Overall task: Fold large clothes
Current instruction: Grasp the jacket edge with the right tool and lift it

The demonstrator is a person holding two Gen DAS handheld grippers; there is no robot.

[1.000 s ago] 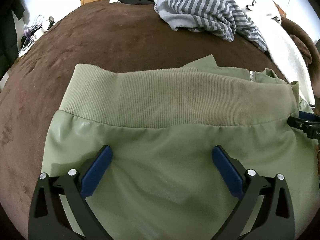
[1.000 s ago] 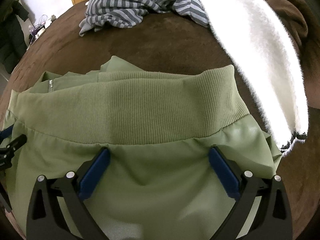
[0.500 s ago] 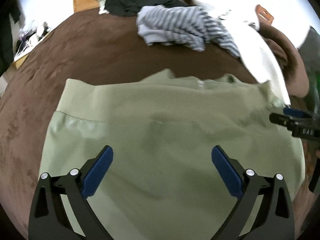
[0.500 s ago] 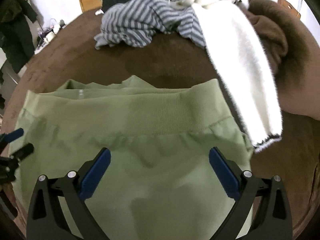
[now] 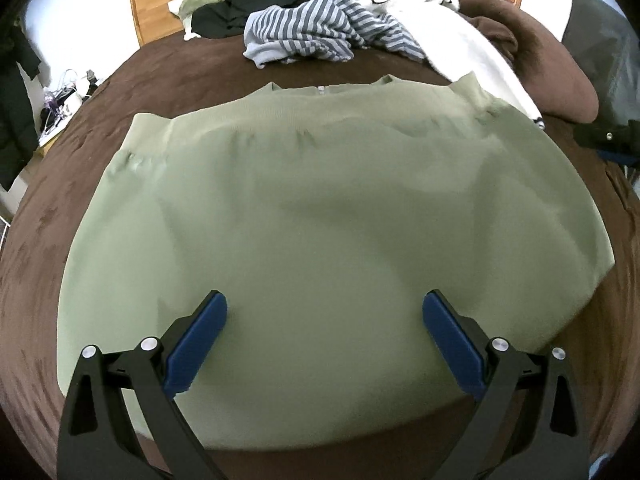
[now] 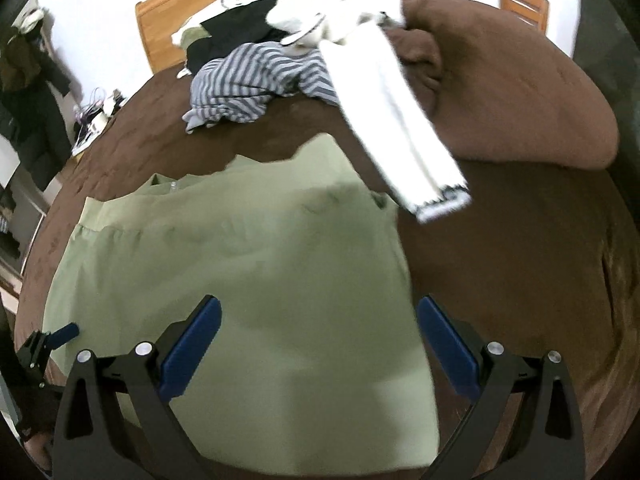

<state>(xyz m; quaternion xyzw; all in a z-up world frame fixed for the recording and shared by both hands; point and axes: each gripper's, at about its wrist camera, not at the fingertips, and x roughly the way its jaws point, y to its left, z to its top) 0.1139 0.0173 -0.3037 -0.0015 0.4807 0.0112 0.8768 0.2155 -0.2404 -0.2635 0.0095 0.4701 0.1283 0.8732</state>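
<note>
both tools have pulled back and up since a second ago, so way more of the green jacket (image 5: 320, 216) fits in the left wrist view now, where earlier the ribbed hem filled the frame. the jacket lies spread flat on the brown bed cover (image 5: 168, 76), ribbed band at the far edge with a bit of zipper showing in the middle of that edge.

left tool (image 5: 324, 328) hangs over the near part of the jacket with its blue pads wide apart and nothing between them. right tool (image 6: 318, 332) is just as wide and also holding nothing; it sits over the jacket's right side, its right pad out past the jacket's edge over the bed cover. the left tool's tip peeks in at the lower left of the right wrist view, beside the jacket's left edge.

further up the bed there's a striped grey top (image 5: 316, 32) in a heap, a fluffy white garment (image 6: 384, 92) whose sleeve reaches down near the jacket's far right corner, and some black clothes (image 5: 248, 4) by the wooden headboard (image 6: 160, 24).
</note>
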